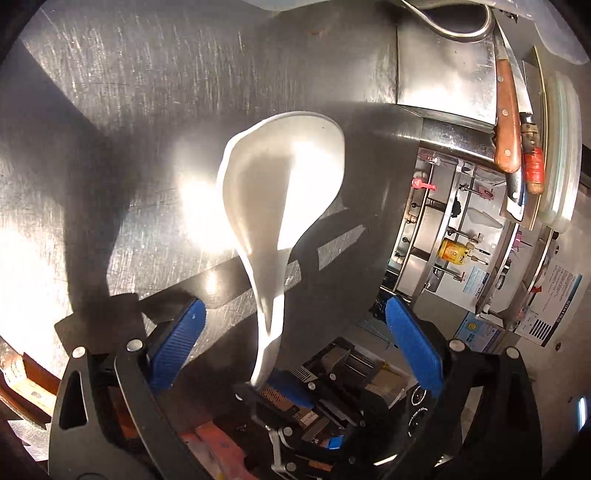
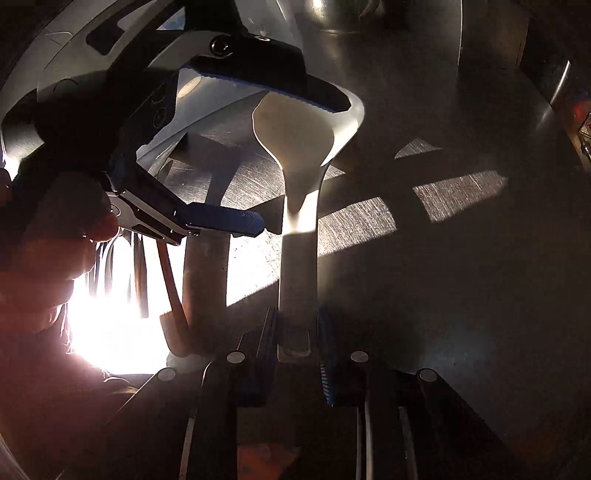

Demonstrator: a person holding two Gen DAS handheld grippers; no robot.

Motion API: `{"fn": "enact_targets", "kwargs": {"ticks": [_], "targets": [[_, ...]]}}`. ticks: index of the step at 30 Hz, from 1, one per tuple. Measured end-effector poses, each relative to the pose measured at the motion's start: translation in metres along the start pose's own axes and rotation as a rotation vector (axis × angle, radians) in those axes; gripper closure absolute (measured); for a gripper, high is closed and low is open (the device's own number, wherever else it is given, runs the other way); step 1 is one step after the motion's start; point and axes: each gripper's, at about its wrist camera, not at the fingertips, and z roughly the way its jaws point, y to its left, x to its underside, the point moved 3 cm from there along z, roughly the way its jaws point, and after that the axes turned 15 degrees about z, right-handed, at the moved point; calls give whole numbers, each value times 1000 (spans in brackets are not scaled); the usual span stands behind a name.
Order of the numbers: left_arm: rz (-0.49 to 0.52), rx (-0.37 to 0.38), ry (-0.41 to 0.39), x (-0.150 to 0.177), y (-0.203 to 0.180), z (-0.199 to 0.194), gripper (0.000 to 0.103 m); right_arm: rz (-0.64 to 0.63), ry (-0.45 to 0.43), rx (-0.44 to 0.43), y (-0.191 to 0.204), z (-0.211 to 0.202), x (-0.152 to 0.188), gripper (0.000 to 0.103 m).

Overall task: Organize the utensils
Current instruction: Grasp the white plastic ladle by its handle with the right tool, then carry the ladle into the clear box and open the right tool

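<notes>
My right gripper (image 2: 295,332) has its blue pads pressed on both sides of the handle of a white rice paddle (image 2: 300,206), whose broad head points away from me over the steel counter (image 2: 461,258). My left gripper (image 1: 291,325) stands wide, its two blue pads (image 1: 177,343) well apart, with the paddle's neck passing between them and touching neither. In the right wrist view one of those left fingers lies across the top of the paddle head and the other sits just beside the neck; my hand (image 2: 48,251) behind them is dark against a hard glare.

The counter under the paddle is bare scratched metal, with open room to the paddle's left in the left wrist view. On the right the counter's edge drops off close by. Past the paddle's head, two knives with wooden handles (image 1: 508,122) lie along the far edge, and a curved steel rim (image 1: 461,33) sits at the top of the view. Whether the paddle touches the counter I cannot tell.
</notes>
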Motion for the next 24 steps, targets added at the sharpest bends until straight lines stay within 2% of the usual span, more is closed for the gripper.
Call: {"fn": "enact_targets", "kwargs": {"ticks": [4, 6, 7, 8, 9, 11, 13, 16, 20, 24], "targets": [[11, -10, 7, 1, -6, 8, 12, 44, 33, -94, -7, -15, 8, 81], [4, -9, 16, 4, -6, 12, 38, 60, 44, -121, -11, -20, 11, 81], [-1, -13, 25, 5, -4, 15, 44, 67, 47, -131, -13, -22, 12, 81], [-5, -17, 31, 6, -3, 17, 64, 72, 48, -137, -14, -24, 14, 81], [-9, -31, 39, 8, -1, 19, 77, 76, 46, -137, -16, -24, 14, 81], [-13, -34, 47, 11, 3, 23, 91, 88, 44, -134, -20, -26, 16, 81], [-16, -23, 39, 14, 2, 24, 91, 101, 51, -144, -8, -20, 7, 81], [47, 10, 25, 18, -18, 21, 92, 77, 27, -128, -2, -37, 9, 81], [259, 75, -44, 23, -84, -11, 94, 8, -86, -126, 18, -83, 9, 81], [478, 137, -178, 19, -156, -76, 95, -118, -258, -107, 56, -146, -14, 81]]}}
